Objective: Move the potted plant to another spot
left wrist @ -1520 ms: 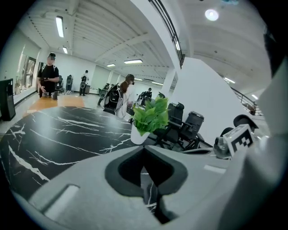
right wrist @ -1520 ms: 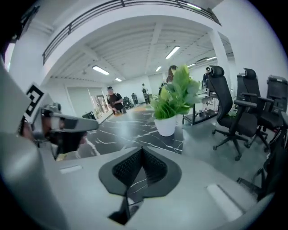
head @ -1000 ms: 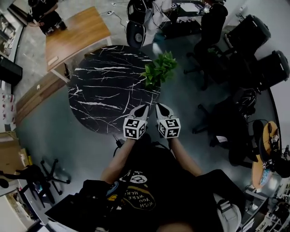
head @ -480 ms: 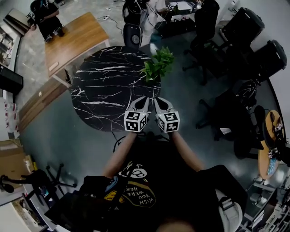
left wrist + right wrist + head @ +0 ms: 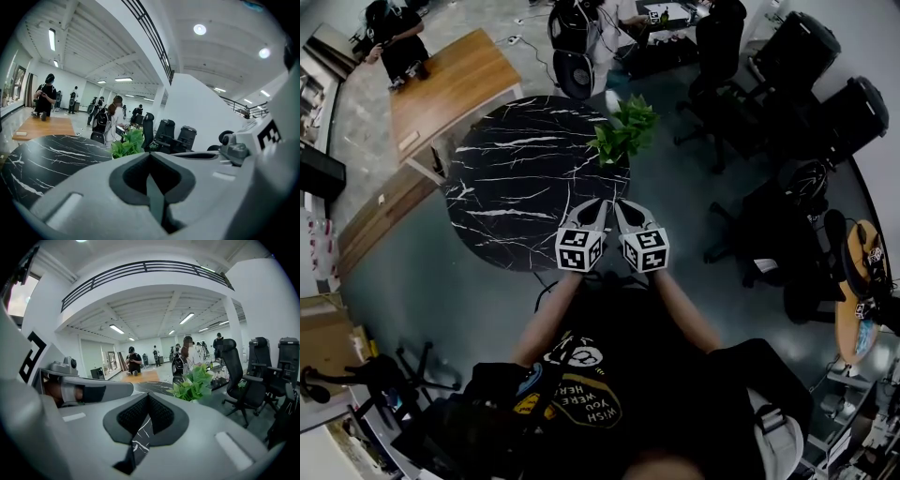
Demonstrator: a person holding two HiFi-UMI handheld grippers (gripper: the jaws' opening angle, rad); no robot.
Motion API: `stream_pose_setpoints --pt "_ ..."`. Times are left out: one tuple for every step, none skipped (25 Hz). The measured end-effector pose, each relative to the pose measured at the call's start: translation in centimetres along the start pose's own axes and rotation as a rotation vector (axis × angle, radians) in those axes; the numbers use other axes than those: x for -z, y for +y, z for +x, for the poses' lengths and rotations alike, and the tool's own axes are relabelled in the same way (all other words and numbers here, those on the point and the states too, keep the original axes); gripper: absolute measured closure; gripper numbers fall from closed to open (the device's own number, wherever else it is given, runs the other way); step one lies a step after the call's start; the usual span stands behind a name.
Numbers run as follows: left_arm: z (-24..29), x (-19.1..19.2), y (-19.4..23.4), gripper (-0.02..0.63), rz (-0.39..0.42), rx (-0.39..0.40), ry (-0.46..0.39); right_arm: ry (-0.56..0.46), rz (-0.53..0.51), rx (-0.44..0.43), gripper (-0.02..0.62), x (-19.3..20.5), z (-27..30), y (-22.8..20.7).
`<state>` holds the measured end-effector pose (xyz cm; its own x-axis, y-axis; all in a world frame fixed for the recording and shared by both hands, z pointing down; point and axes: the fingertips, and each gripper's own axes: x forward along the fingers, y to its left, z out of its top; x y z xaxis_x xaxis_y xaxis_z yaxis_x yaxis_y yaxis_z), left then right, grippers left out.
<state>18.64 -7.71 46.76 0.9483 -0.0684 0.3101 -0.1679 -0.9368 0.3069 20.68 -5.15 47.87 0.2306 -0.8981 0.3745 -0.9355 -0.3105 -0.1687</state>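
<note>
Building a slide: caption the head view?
Both shut, the left gripper and right gripper hover over the round black marble table; green potted plant at its far edge.

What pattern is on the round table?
Table: black with white veins; head view shows it best.

The head view looks steeply down from above the person [image 5: 609, 375], taking in the whole round marble table [image 5: 502, 187], the left gripper [image 5: 600, 204] and the right gripper [image 5: 619, 206]. Each of the 2 gripper views sits close behind its own jaws, facing almost level across the tabletop. All 3 views share the table and the potted plant [image 5: 623, 136].
</note>
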Motion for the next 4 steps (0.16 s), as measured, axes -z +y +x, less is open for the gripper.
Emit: stream_pose_setpoints --pt "-0.05 -0.01 0.06 0.601 0.000 -0.002 -0.002 0.000 -0.001 -0.001 0.594 0.00 -0.03 0.06" --pt "-0.09 0.01 0.11 0.601 0.000 -0.004 -0.002 0.000 -0.002 -0.001 0.594 0.00 -0.05 0.09" --pt "-0.12 0.05 0.15 0.601 0.000 -0.006 -0.001 0.001 -0.003 -0.001 0.594 0.00 -0.08 0.11" --pt "-0.15 0.09 0.19 0.601 0.000 -0.008 0.000 0.002 -0.004 -0.001 0.594 0.00 -0.12 0.12"
